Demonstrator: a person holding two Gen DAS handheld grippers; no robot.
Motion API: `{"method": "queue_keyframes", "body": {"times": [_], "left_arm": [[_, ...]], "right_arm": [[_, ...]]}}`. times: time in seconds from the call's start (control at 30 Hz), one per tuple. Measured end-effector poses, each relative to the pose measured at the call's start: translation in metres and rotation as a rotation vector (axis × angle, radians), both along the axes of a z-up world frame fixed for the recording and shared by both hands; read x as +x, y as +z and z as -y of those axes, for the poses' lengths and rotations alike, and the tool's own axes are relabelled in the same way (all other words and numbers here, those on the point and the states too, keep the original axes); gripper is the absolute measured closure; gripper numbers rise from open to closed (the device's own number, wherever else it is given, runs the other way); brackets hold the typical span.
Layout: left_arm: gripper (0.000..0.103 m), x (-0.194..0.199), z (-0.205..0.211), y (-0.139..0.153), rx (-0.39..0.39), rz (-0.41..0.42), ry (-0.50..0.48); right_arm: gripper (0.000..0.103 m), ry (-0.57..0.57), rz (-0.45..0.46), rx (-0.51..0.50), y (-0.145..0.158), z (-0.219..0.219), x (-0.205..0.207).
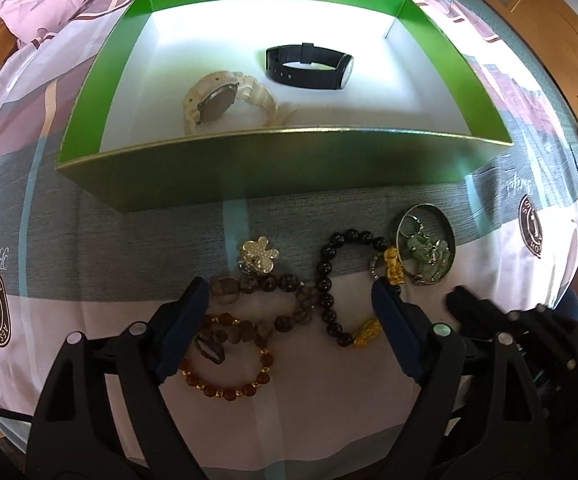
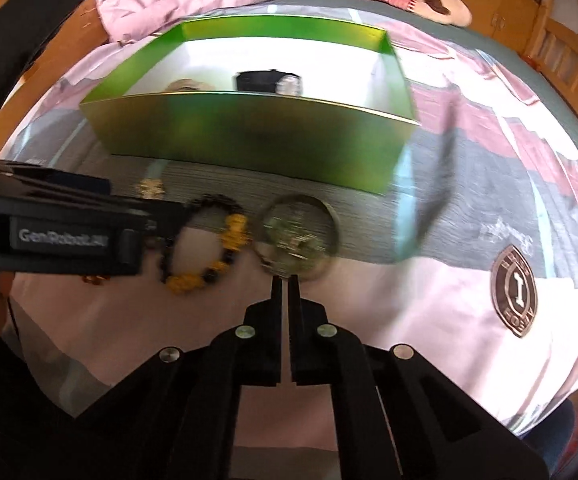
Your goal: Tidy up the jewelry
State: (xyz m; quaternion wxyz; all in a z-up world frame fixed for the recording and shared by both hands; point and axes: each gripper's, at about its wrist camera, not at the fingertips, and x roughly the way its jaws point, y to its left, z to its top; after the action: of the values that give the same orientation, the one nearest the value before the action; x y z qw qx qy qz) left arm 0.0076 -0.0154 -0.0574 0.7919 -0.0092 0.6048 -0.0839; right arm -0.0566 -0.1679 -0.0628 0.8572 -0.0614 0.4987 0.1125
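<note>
Here, a green box (image 1: 273, 168) sits on a bed sheet (image 1: 101, 240) printed with round logo badges, and 2 watches lie on its white floor: a cream watch (image 1: 225, 100) toward the near wall and a black watch (image 1: 309, 66) farther back, apart from each other.

In front of the box, on the sheet, the rest of the jewelry lies in a loose row. A sparkly flower brooch (image 1: 258, 255) sits just beside a smoky bead bracelet (image 1: 273, 292). Below that lies an amber bead bracelet (image 1: 229, 364) with small gold spacers, the two overlapping. To the right, a black bead bracelet (image 1: 329, 280) with gold charms curves up toward a round metal ring holding a green pendant (image 1: 425, 246), which it touches.

The left gripper (image 1: 291, 292) points steeply down over the bracelets, its jaws spread wide, with the smoky and black strands lying between the blue pads and nothing pinched.

The right gripper (image 2: 285, 280) shows its jaws pressed together, tips at the near rim of the green pendant (image 2: 297, 236); the blur hides whether they nip its edge. In that view the left gripper's black body crosses from the left edge, covering part of the black bead bracelet (image 2: 209, 240).
</note>
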Motion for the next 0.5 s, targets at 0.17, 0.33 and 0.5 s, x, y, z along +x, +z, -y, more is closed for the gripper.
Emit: {"method": "queue_keyframes", "body": {"times": [0.17, 0.33, 0.5], "left_arm": [[0.020, 0.003, -0.004, 0.000, -0.002, -0.007, 0.000], [0.017, 0.008, -0.038, 0.017, -0.108, 0.013, 0.076], [0.017, 0.013, -0.065, 0.013, -0.188, -0.018, 0.148]], "right_arm": [[0.099, -0.046, -0.016, 0.060, 0.002, 0.017, 0.004], [0.099, -0.066, 0.020, 0.092, 0.016, 0.027, 0.003], [0.068, -0.110, 0.009, 0.141, 0.017, 0.042, 0.010]]}}
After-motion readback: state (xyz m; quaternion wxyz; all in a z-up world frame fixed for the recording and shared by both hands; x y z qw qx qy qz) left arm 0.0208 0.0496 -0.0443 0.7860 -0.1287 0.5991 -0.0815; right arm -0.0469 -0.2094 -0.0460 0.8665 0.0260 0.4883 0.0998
